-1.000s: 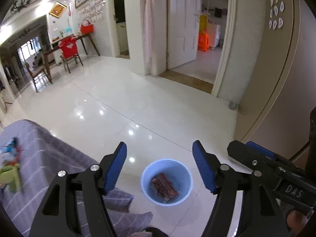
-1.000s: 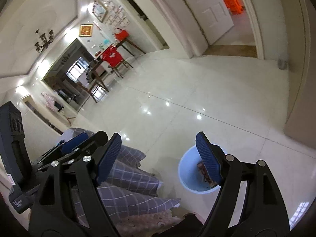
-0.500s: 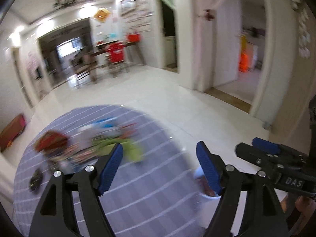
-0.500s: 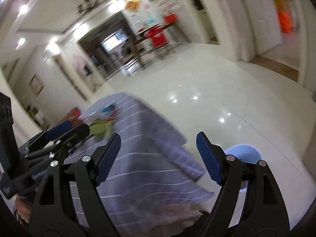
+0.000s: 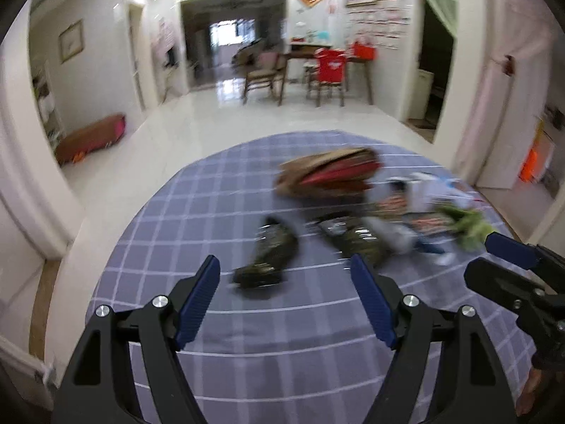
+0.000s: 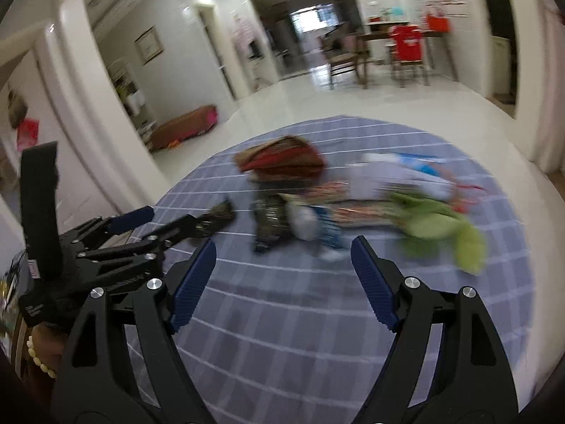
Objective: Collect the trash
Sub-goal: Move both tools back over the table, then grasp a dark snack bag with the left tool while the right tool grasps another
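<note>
A round table under a blue-grey checked cloth [image 5: 219, 212] fills the lower half of both wrist views, with glossy white floor tiles [image 5: 197, 130] around it. Trash lies in a loose heap on the far right part of the cloth: a brown and red crumpled packet [image 5: 328, 175] at the back, dark shiny wrappers [image 5: 272, 254] nearer the front, white and blue plastic packaging [image 6: 399, 176] and a limp green wrapper [image 6: 441, 229] to the right. All of it is motion-blurred, so the pieces may be more than they seem.

The left gripper [image 5: 286, 284] hangs above the cloth, its blue-padded fingers [image 5: 199, 291] spread wide with nothing between them; one dark wrapper lies just beyond. The right gripper [image 6: 282, 275] is likewise spread and empty, well short of the heap.
</note>
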